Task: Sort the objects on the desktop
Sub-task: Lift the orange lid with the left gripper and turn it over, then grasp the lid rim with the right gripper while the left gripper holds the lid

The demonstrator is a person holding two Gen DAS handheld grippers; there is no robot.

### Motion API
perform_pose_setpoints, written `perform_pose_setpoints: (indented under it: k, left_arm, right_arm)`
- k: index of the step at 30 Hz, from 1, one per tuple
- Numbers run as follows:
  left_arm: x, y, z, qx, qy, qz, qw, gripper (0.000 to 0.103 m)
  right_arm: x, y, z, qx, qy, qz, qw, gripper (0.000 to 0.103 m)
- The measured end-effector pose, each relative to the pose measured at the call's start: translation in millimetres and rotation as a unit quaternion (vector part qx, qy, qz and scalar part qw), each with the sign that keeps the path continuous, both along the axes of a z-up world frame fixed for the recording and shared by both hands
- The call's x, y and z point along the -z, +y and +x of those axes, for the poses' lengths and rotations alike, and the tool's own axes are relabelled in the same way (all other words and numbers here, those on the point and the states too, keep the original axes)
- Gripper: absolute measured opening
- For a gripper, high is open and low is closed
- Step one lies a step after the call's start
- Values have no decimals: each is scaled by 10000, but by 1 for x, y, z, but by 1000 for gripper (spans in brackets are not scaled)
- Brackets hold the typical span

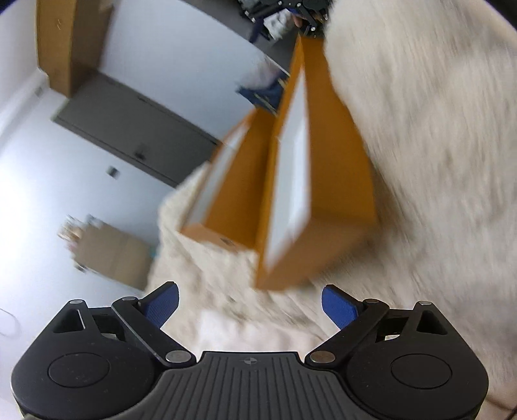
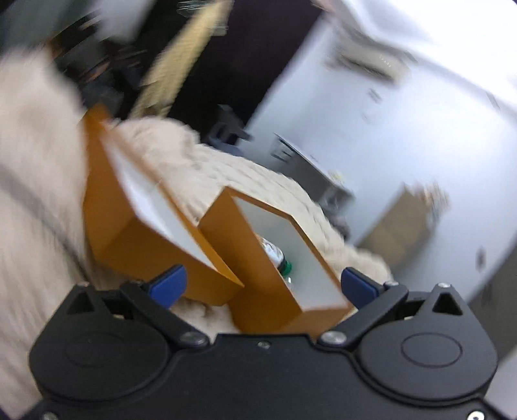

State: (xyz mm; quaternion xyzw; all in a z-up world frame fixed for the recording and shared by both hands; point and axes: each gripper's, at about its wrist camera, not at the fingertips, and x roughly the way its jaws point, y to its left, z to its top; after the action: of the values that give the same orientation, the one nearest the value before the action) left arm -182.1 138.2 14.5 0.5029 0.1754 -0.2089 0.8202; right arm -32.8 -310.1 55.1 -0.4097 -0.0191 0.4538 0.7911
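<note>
Two orange boxes with white insides stand side by side on a fluffy cream cloth (image 1: 436,129). In the left wrist view the larger box (image 1: 339,200) is ahead, with the smaller box (image 1: 232,194) to its left. My left gripper (image 1: 252,303) is open and empty, just short of them. In the right wrist view the near box (image 2: 245,258) holds a clear bottle with a green cap (image 2: 279,258), and the second box (image 2: 129,232) is behind it to the left. My right gripper (image 2: 264,285) is open, with its jaws wide on either side of the near box's corner. Both views are blurred.
The cream cloth (image 2: 32,161) ends at the table's edge beyond the boxes. On the pale floor are a cardboard box (image 1: 113,255), a grey cabinet (image 1: 129,129) and a tall brown carton (image 1: 64,42). A black mechanism (image 1: 290,9) shows past the larger box's far end.
</note>
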Motion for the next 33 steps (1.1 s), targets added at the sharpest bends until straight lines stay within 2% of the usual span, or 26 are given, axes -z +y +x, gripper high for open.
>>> perform_pose_setpoints:
  k: [1,5,9,12,14,15,16,17,18,19,23,27,31,33]
  left_arm:
    - [8,3,7,-30,16,-110,9999,93]
    - [37,7,32,69,51,-663,9978,93]
    - [64,-6,52,353,60,-952,9948,92]
    - [63,-18,60,593,-200,-1214,9906,80]
    - [60,-25,65,780,-382,-1420,9860,57]
    - [60,-27,68,847,-404,-1489,9844,54]
    - [59,-30,73,934,-391,-1541,9829,54]
    - [57,-33,77,987,-390,-1554,9821,53]
    - [57,-34,79,1014,-399,-1546,9819,53]
    - [55,-36,83,1054,-424,-1533,9816,53]
    - [45,-45,102,1121,-623,-1587,9790,54]
    - [31,-46,116,1099,-763,-1823,9741,55]
    - [8,-36,140,1095,-701,-2403,9620,60]
    - [-4,-31,145,1145,-642,-2698,9539,61]
  right_arm:
    - [13,9,3,-82,-154,-223,9996,103]
    - [40,31,8,-296,-100,-609,9977,93]
    - [47,40,1,-545,-213,-471,9972,92]
    - [46,40,-2,-642,-258,-202,9974,89]
    - [45,40,-2,-692,-238,-47,9973,83]
    - [43,40,-2,-728,-198,-1,9971,79]
    - [42,40,-2,-764,-158,44,9969,78]
    - [41,40,-1,-801,-116,87,9967,72]
    - [41,40,-1,-846,-43,64,9964,61]
    - [39,39,-1,-870,18,43,9962,55]
    - [24,31,7,-677,310,194,9970,55]
    - [0,16,15,-486,525,802,9942,55]
    - [-19,2,27,-427,816,1307,9871,54]
    - [-31,-9,40,-352,1106,1674,9790,47]
